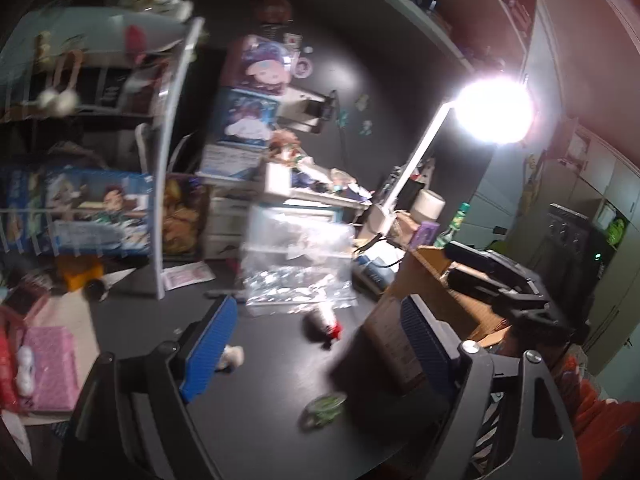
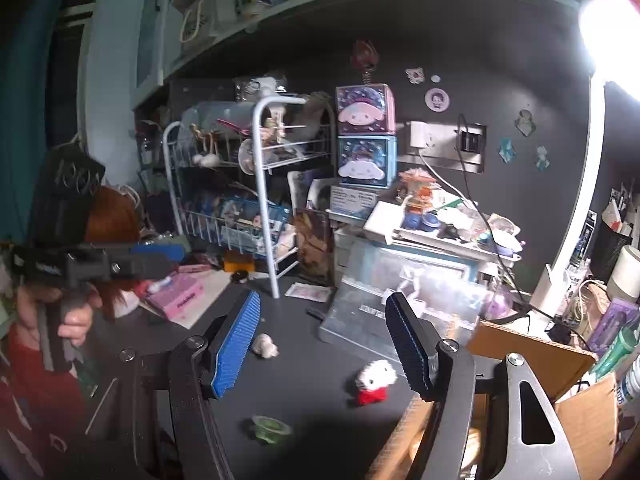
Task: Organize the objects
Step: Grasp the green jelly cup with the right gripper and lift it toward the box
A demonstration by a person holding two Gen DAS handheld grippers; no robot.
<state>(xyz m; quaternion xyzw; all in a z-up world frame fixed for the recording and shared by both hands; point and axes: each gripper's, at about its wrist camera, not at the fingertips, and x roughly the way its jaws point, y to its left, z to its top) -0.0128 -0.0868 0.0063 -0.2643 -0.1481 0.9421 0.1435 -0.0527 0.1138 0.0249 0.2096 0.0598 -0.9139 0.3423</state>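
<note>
Three small things lie loose on the dark desk (image 2: 312, 384). A white plush with a red bow (image 2: 374, 382) lies between my right fingers' line of sight; it also shows blurred in the left wrist view (image 1: 324, 322). A small white figure (image 2: 265, 346) lies near the right gripper's left finger, and shows in the left view (image 1: 232, 356). A green clear trinket (image 2: 270, 428) lies nearest; it also shows in the left view (image 1: 322, 408). My right gripper (image 2: 324, 344) is open and empty above the desk. My left gripper (image 1: 320, 344) is open and empty; it also appears at the far left of the right view (image 2: 160, 252).
An open cardboard box (image 2: 532, 364) stands at the right with bottles beside it. A clear plastic bag (image 2: 400, 312) lies at mid-desk. A white wire rack (image 2: 256, 200), stacked character boxes (image 2: 366, 136), a pink box (image 2: 176, 296) and a bright lamp (image 2: 612, 32) crowd the back.
</note>
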